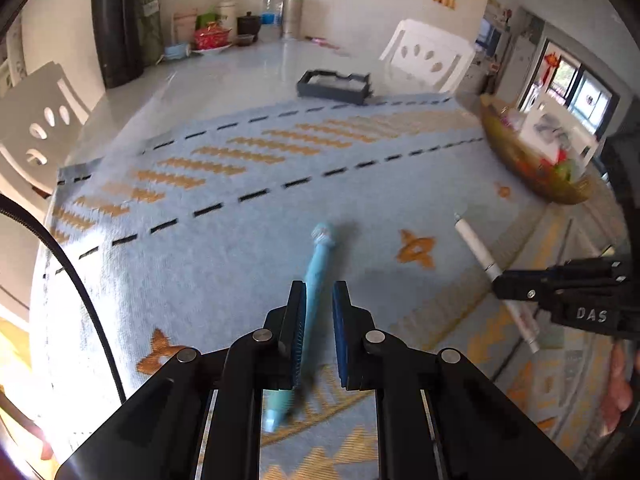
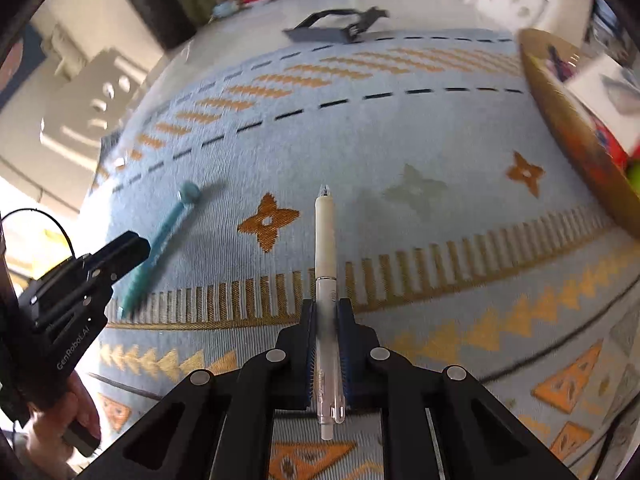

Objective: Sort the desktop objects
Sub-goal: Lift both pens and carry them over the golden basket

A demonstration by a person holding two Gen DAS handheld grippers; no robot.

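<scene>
A light blue pen [image 1: 316, 264] with a knobbed cap runs between the fingers of my left gripper [image 1: 319, 286], which is shut on it; its shadow on the cloth lies apart from it. The right wrist view shows the same blue pen [image 2: 170, 224] slanting out of the left gripper [image 2: 140, 248]. My right gripper [image 2: 325, 304] is shut on a white pen [image 2: 325, 232] that points straight ahead, tip forward. From the left wrist view, the right gripper [image 1: 500, 280] pinches the white pen [image 1: 474, 240] at mid-length.
A blue patterned cloth [image 1: 240, 240] covers the near table. A dark grey tray [image 1: 334, 86] sits just past the cloth's far edge. A wooden bowl [image 1: 520, 156] of oddments stands on the right. Bottles and jars [image 1: 276, 12] crowd the far end; white chairs [image 1: 428, 54] flank the table.
</scene>
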